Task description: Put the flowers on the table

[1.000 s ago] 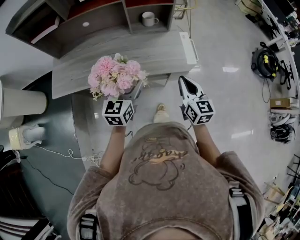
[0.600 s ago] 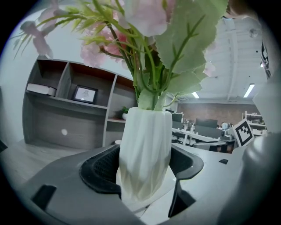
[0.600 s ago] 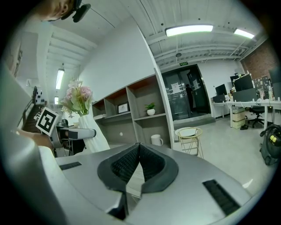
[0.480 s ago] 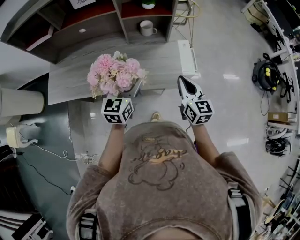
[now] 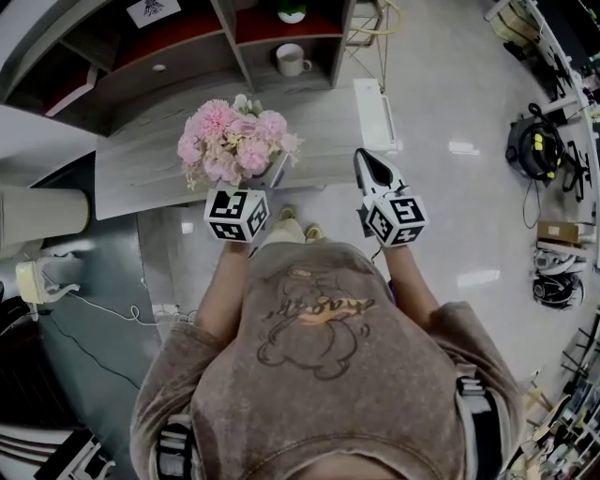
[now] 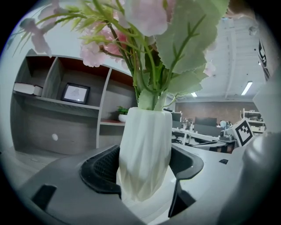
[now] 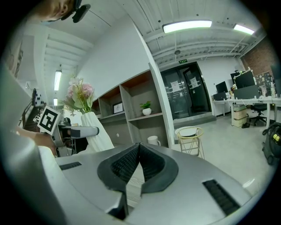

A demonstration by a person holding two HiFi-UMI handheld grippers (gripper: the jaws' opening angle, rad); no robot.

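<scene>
Two grippers are in play. The left gripper has its jaws closed against both sides of one white ribbed vase, which stands upright between them. The right gripper has its jaws pressed together with nothing in them, and it hangs over the floor just off the table's near edge.

The vase holds one bunch of pink flowers with green leaves. In the head view the bunch sits over the front part of the grey table; whether the vase base touches the top cannot be told. The tabletop around the flowers is bare, save one long white object along its right end.

Behind the table, a shelf unit holds one mug, one small potted plant and one framed picture, each in its own compartment.
</scene>
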